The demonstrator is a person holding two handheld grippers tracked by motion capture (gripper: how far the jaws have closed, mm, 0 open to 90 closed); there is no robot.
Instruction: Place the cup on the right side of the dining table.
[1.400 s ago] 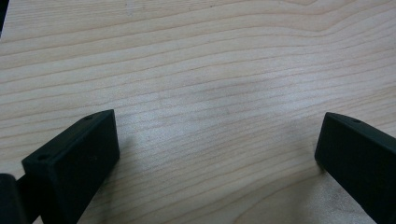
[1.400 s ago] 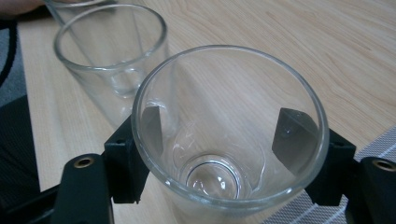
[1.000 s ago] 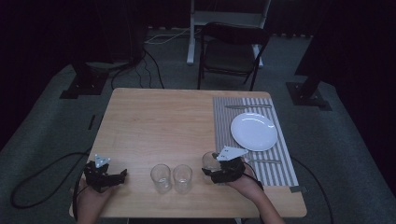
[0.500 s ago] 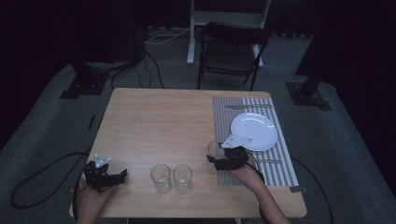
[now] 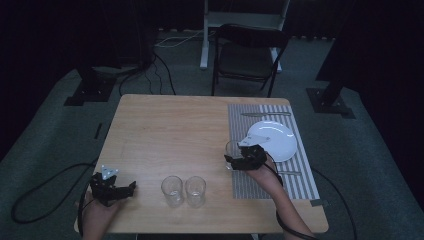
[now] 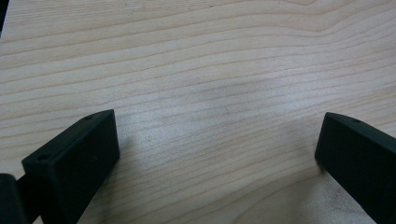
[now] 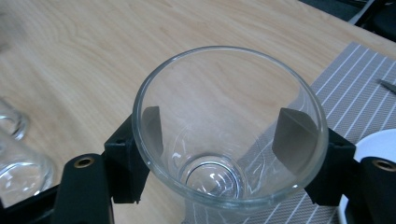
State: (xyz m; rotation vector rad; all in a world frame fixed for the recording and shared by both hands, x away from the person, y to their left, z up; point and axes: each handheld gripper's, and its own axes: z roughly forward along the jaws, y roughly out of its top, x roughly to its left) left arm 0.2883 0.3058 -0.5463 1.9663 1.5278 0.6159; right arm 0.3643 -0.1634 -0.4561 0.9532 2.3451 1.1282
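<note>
We see the right gripper (image 5: 239, 161) pinching a glass (image 7: 229, 126) by its walls at the mat (image 5: 300, 175) edge, beside the plate (image 5: 280, 142). Smooth tapered glass may slip; it could strike the plate. Left gripper (image 5: 120, 190) rests spread.

A darkened recording studio or lab rather than a home. A lone wooden table (image 5: 170, 135) stands on grey carpet (image 5: 45, 135) at centre frame, ringed by black curtains (image 5: 45, 35). Stand bases (image 5: 85, 92) and loose cables (image 5: 162, 65) lie at upper left; a folding chair (image 5: 247, 57) waits at upper centre.
</note>
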